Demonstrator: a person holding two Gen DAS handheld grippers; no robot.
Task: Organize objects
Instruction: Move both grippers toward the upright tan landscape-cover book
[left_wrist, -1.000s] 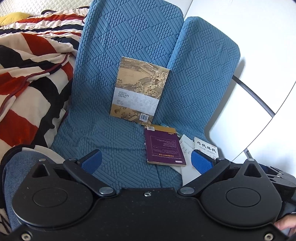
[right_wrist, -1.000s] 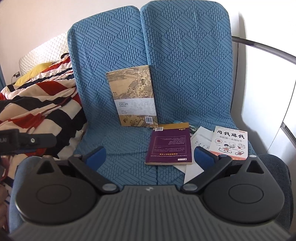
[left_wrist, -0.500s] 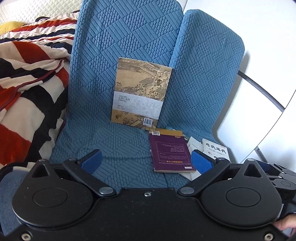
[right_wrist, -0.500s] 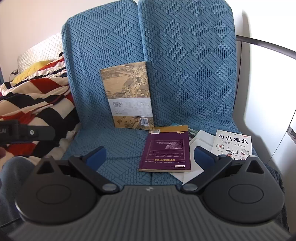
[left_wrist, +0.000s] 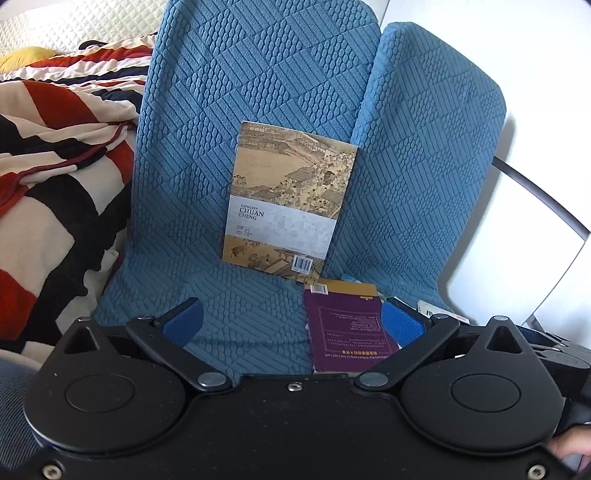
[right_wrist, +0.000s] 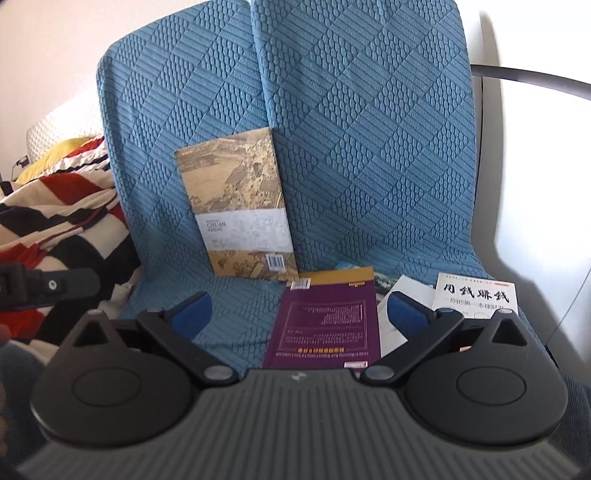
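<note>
Books loose on the blue chair (right_wrist: 369, 147).
Your left tool (left_wrist: 291, 325) and right tool (right_wrist: 299, 314) are spread, empty; pinch the stiff, light purple book (right_wrist: 325, 325) by its edge.

Both wrist cams face the blue quilted seat (left_wrist: 229, 288) head-on, low and near the seat edge. Left cam sits further left, angled slightly right; striped blanket (left_wrist: 55, 177) fills its left side. Right cam sits further right, catching the white book (right_wrist: 476, 295). Shared: upright landscape-cover book (left_wrist: 288, 199), purple book (right_wrist: 328, 321), seat backs.
</note>
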